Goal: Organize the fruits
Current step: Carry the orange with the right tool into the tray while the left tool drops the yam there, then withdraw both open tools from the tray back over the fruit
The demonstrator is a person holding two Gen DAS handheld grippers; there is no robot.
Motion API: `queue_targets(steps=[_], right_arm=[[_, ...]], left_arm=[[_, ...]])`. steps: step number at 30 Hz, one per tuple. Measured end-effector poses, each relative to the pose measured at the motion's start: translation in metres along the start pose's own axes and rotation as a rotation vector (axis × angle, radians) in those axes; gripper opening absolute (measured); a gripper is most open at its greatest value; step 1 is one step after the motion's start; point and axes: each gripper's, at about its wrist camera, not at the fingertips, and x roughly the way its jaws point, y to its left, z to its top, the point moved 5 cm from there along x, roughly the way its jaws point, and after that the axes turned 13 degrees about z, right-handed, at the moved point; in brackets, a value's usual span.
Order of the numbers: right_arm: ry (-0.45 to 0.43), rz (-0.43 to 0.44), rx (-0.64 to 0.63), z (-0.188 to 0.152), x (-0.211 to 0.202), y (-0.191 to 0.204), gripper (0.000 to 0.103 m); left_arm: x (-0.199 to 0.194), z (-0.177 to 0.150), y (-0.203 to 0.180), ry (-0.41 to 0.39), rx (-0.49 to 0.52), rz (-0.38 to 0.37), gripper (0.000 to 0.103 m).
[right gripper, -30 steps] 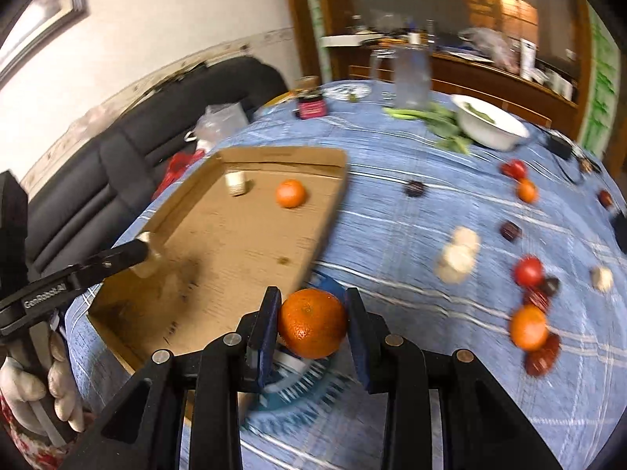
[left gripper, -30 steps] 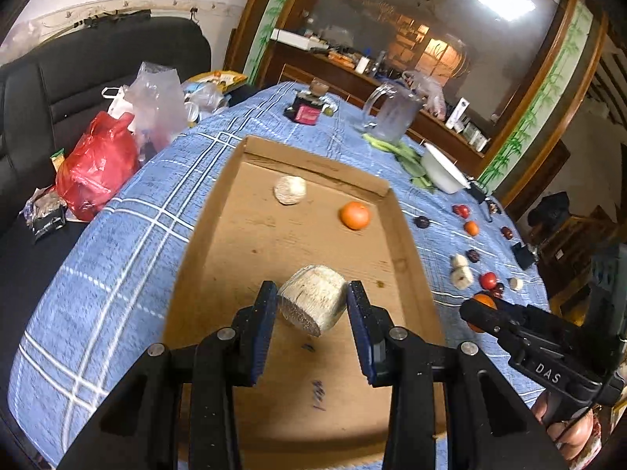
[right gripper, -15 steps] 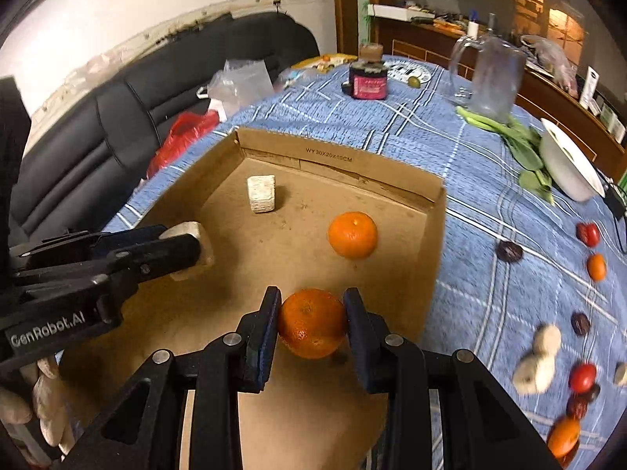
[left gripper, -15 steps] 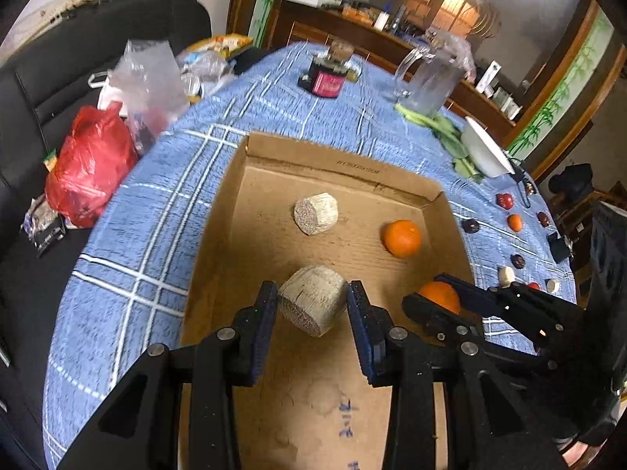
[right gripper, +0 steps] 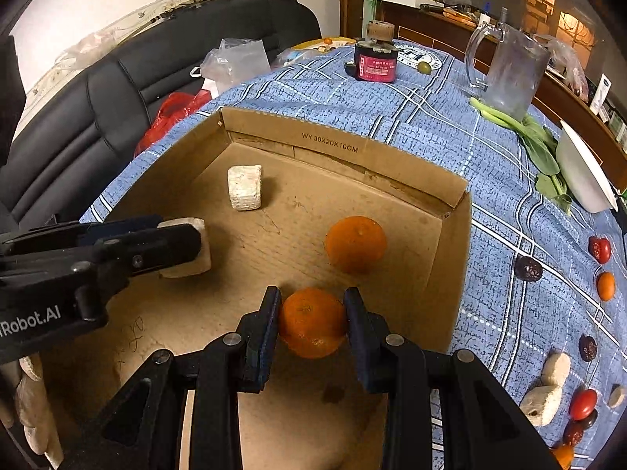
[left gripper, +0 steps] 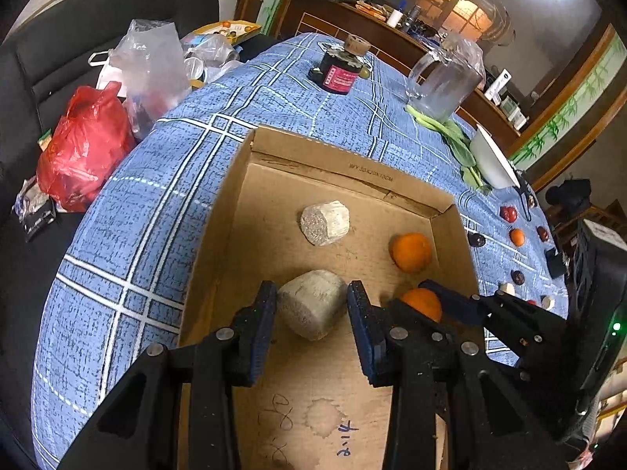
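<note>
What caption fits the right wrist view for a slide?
Right tongs holding an orange over the cardboard box, beside another orange.

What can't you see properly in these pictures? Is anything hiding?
- Left wrist view: much of the held orange hides behind the right gripper.
- Right wrist view: most of the held pale chunk hides behind the left gripper.
- Both views: the near end of the cardboard box is covered by gripper bodies.
- Right wrist view: the small dark fruits on the cloth are too small to name.
</note>
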Motion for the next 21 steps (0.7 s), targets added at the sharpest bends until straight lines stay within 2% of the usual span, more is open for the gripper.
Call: queue_targets(steps=[4,7,10,12,14,17,21], right_arm=[[-0.027,0.018,0.023,0.001,-0.006,-0.001,0.048],[-0.054,0.033,0.031,0.001,-0.016,0.002,0.049],[-0.098,0.053,0.045,-0.003,-0.034,0.004,0.049],[-0.134,0.067,0.062,-0.011,-0.051,0.004,0.052],[-0.177,0.078,0.087,-0.022,-0.069,0.001,0.062],[-0.233,0.085,0.136,-0.045,-0.094,-0.005,0.065],[-0.307,0.078,0.225,-0.079,-0.124,-0.019,0.065]], left_arm=[[-0.014,-0.002,0.006,-0.015,-0.047,-0.043,0.048],[-0.029,-0.005,0.009,-0.040,-0.069,-0.060,0.054],[-0.045,-0.012,0.013,-0.056,-0.101,-0.075,0.066],[-0.054,-0.017,0.014,-0.065,-0.118,-0.064,0.071],[-0.062,-0.027,0.015,-0.073,-0.132,-0.028,0.080],[-0.068,-0.041,0.014,-0.078,-0.146,0.011,0.083],[-0.079,-0.068,-0.001,-0.092,-0.164,-0.048,0.083]])
